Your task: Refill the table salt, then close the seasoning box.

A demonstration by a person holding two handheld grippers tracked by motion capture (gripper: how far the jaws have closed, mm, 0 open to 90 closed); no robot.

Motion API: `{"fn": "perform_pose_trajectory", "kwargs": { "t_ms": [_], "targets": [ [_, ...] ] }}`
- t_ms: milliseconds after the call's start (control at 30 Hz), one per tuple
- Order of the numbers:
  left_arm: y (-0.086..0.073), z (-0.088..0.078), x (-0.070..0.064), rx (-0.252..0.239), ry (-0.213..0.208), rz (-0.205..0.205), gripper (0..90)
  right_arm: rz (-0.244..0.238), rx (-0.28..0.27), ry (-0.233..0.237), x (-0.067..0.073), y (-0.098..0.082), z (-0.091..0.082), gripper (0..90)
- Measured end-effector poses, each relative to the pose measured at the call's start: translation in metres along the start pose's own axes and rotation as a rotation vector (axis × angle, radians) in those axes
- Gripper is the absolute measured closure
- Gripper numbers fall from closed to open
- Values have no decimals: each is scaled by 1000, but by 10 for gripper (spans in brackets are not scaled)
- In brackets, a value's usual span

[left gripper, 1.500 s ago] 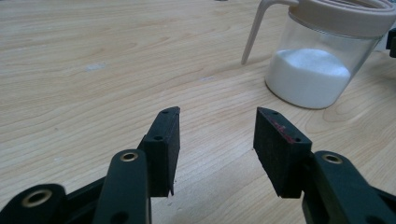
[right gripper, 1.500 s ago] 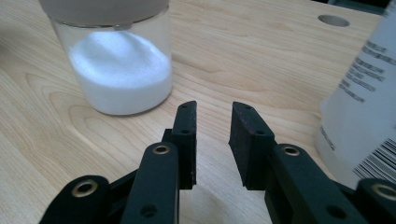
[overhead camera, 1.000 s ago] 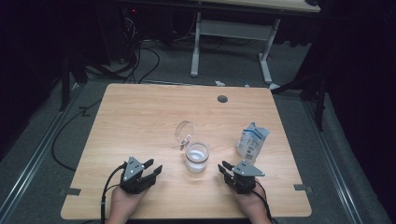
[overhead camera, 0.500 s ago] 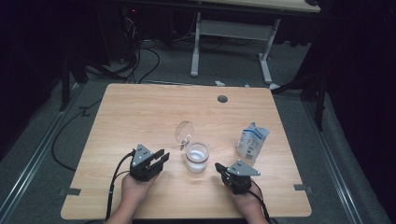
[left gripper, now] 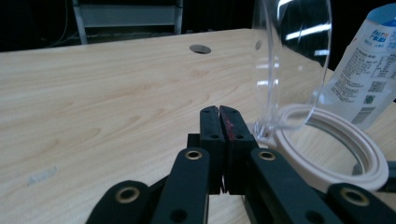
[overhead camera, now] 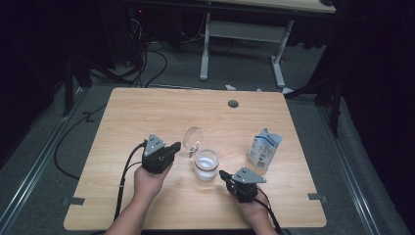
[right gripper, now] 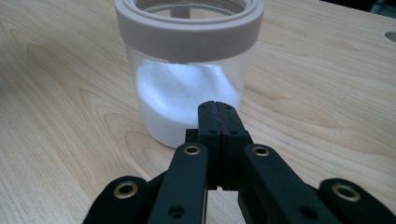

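Since the glass jar [overhead camera: 206,165] stands upright near the table's [overhead camera: 147,112] middle, part full of white powder, with its clear hinged lid [overhead camera: 193,138] tipped open on the far-left side, both tools flank it. The left gripper [overhead camera: 173,148] — jaws pressed together, empty — sits just beside the lid. The right gripper [overhead camera: 224,175] — also closed on nothing — points at the jar's near-right wall; both look about equally near.

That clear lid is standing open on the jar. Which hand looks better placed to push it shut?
Probably the left. The left gripper, jaws shut, sits right beside the upright lid, while the right gripper is low by the front of the jar, on the far side from the lid.
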State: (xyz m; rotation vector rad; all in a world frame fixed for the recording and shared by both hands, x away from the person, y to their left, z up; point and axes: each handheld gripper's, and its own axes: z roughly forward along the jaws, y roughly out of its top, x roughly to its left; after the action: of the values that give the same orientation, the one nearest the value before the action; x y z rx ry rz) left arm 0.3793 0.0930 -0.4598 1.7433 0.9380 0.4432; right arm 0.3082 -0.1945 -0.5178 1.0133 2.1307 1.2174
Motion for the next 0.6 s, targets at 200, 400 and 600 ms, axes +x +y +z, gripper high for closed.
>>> {"fn": "perform_pose_trajectory", "kwargs": {
  "t_ms": [200, 400, 600],
  "targets": [
    [7, 2, -6, -19, -17, 8, 898, -4, -2, -1, 2, 3, 4, 900],
    [6, 3, -12, -27, -37, 7, 897, -14, -1, -4, 4, 5, 5, 900],
    [2, 3, -21, -29, -66, 11, 896, -14, -1, -3, 5, 5, 5, 900]
  ]
}}
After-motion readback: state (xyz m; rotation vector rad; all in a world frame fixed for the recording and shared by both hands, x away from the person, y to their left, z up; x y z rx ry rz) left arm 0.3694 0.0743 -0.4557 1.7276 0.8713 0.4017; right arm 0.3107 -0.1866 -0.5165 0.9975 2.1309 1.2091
